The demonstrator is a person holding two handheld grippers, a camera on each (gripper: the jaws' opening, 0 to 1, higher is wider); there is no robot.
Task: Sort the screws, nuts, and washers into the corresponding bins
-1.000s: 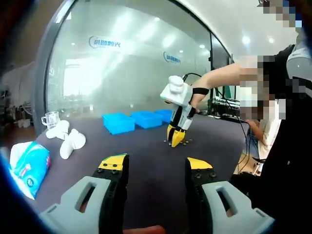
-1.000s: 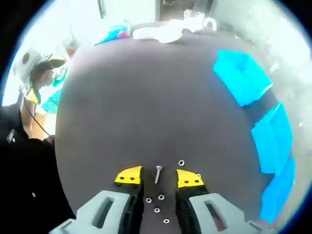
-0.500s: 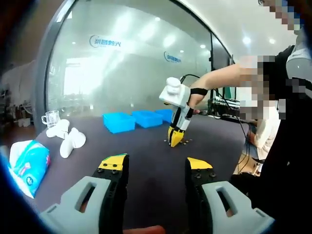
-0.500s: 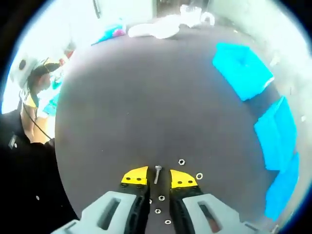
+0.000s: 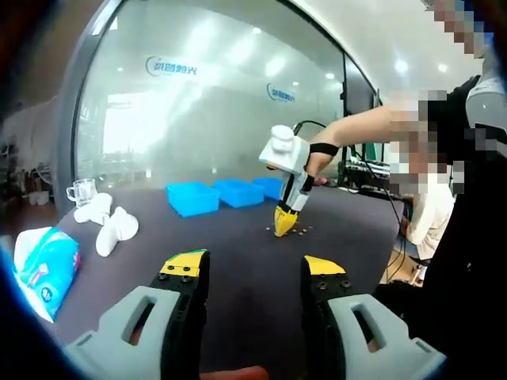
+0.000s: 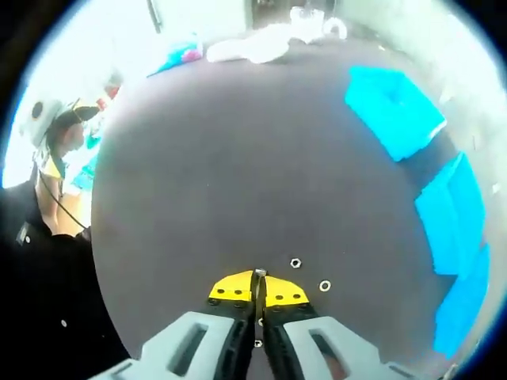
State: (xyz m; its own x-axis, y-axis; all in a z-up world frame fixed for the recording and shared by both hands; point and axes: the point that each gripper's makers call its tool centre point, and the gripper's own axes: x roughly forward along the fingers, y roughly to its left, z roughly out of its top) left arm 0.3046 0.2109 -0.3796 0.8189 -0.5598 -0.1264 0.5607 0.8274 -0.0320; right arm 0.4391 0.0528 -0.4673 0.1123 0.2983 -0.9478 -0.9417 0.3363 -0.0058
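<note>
Right gripper view puts my right gripper (image 6: 257, 290) down at the dark table (image 6: 238, 174), its yellow-tipped jaws pressed together with a screw (image 6: 258, 274) pinched between them, only its head peeking past the tips. Just beside the tips lie a nut (image 6: 295, 263) and a washer (image 6: 325, 286), both loose on the tabletop, and another small piece (image 6: 257, 343) sits between the jaw bases. Three blue bins (image 6: 394, 111) line the right side of the table, well apart from the hardware. Left gripper view has my left gripper (image 5: 255, 273) held above the near table edge, jaws spread wide with nothing between them. Across the table I see the right gripper (image 5: 284, 226) tip-down on the surface among the scattered bits, a hand (image 5: 321, 158) on it, the bins (image 5: 192, 199) behind. To the left lie white objects (image 5: 111, 229), a glass mug (image 5: 81, 192) and a blue packet (image 5: 43, 267)
</note>
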